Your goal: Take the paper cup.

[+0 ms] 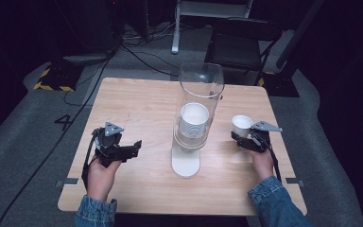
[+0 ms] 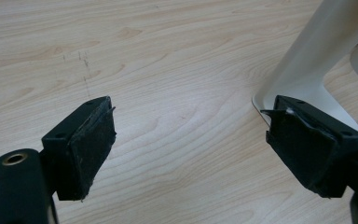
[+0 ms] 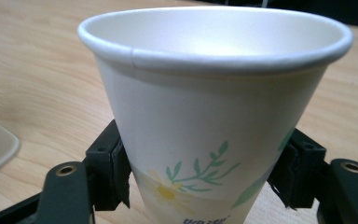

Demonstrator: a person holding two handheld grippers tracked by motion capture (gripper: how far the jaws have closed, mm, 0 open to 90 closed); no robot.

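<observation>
From the high view, the light wooden bench (image 1: 142,101) carries a tall clear plastic cup dispenser on a white base (image 1: 196,118) at centre, a stack of cups inside. The left claw (image 1: 134,147) hovers near-left; the right claw (image 1: 238,136) grips a white paper cup (image 1: 242,125) right of the dispenser. Left gripper view: left claw (image 2: 189,144) gapes wide over bare wood, white base (image 2: 307,70) at right. Right gripper view: right claw (image 3: 205,175) clamps the flower-printed cup (image 3: 209,116) low on its sides, upright.
</observation>
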